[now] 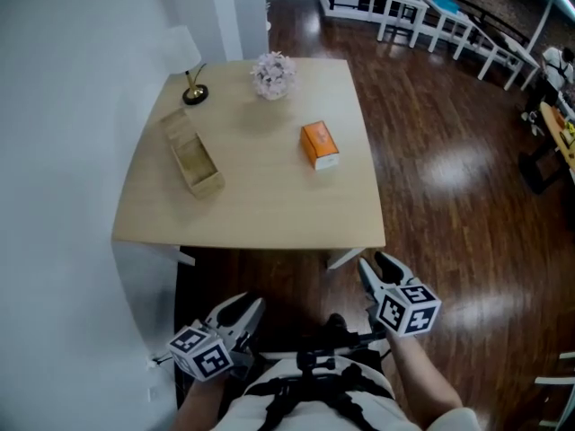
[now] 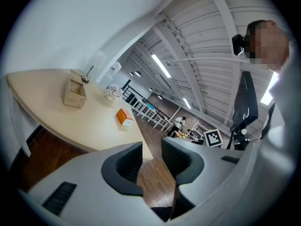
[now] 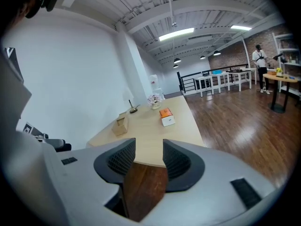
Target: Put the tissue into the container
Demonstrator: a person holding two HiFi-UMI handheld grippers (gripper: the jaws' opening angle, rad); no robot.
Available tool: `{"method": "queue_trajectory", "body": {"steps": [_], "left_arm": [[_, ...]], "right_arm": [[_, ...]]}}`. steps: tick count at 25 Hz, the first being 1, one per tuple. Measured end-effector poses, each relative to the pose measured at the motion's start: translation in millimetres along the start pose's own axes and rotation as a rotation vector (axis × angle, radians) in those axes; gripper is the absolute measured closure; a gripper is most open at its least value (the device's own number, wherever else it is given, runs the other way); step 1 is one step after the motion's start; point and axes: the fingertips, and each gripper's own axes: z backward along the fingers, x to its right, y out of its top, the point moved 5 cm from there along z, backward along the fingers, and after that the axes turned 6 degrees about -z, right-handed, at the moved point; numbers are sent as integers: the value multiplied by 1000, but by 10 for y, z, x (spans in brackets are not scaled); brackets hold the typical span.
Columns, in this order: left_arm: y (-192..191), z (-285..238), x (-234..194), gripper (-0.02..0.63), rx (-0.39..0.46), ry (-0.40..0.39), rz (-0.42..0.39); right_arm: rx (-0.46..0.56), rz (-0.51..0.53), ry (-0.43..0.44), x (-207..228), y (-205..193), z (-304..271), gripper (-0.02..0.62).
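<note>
An orange tissue box (image 1: 319, 145) lies on the light wooden table (image 1: 269, 214), right of its middle. The open wooden container (image 1: 192, 155) sits toward the table's left side. Both grippers hang below the near table edge, close to the person's body. My left gripper (image 1: 247, 308) is open with nothing between its jaws, and my right gripper (image 1: 377, 266) is also open and holds nothing. The left gripper view shows the left gripper (image 2: 151, 149) pointing past the container (image 2: 75, 92) and tissue box (image 2: 124, 117). From the right gripper (image 3: 149, 147) both the tissue box (image 3: 166, 117) and container (image 3: 122, 124) appear far ahead.
A pot of pale flowers (image 1: 272, 74) and a small black-and-gold stand (image 1: 194, 92) sit at the table's far edge. A white wall runs along the left. Dark wooden floor (image 1: 449, 178) spreads to the right, with white benches (image 1: 431, 16) beyond.
</note>
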Motion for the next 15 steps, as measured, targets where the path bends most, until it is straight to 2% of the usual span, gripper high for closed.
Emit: {"method": "queue_trajectory", "body": {"steps": [8, 15], "left_arm": [[-14, -82, -87, 479, -33, 15, -3], [246, -189, -209, 479, 15, 101, -9]], "right_arm": [[-8, -34, 11, 93, -14, -235, 426], [-11, -6, 70, 97, 293, -698, 426]]}}
